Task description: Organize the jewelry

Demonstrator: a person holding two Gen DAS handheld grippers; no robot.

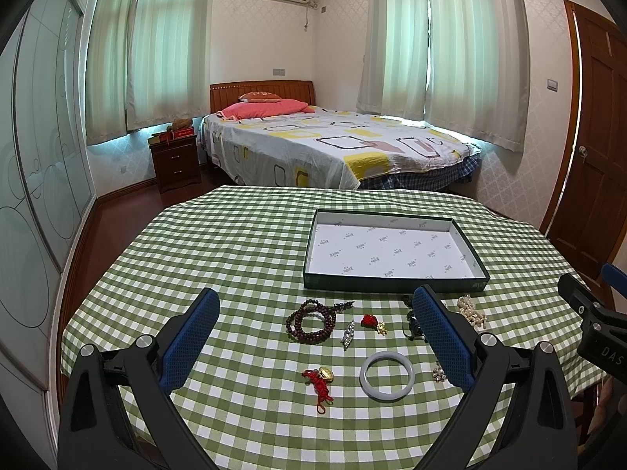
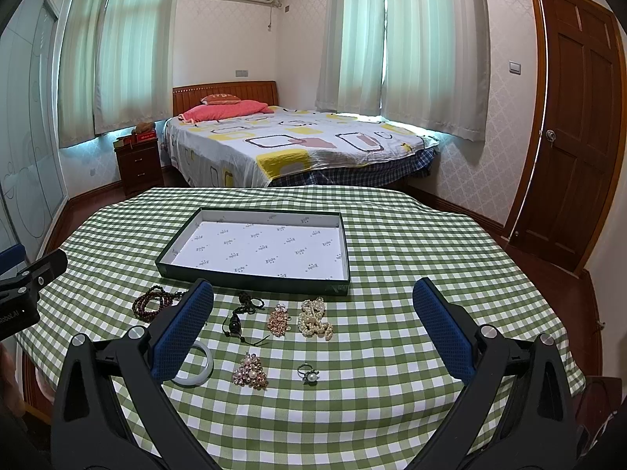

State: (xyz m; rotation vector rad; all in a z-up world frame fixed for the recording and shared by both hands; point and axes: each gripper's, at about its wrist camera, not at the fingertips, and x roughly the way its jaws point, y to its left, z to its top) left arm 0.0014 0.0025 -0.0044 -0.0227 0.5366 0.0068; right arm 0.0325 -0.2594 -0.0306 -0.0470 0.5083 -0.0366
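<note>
Two grippers are hovering over a counter (image 1: 235,243) covered in green checked cloth, both with jaws spread wide and holding nothing. Farthest left, a dark red bead bracelet (image 1: 311,321) is lying coiled, with a small silver brooch (image 1: 348,335) and a red-and-gold charm (image 1: 372,323) just beside it. Nearer the left gripper (image 1: 315,346), a gold pendant on red cord (image 1: 319,382) and a pale bangle (image 1: 387,376) are resting between its jaws. Moving right, a black cord necklace (image 2: 241,319), a rose-gold brooch (image 2: 279,321) and a pearl strand (image 2: 313,319) are sitting in a row, apart from one another, between the jaws of the right gripper (image 2: 313,346). In front of them, a triangular pearl brooch (image 2: 250,372) and a pearl ring (image 2: 308,374) are lying apart. Behind all the jewelry, a shallow dark green box (image 2: 250,280) is sitting open, its white lining bare.
</note>
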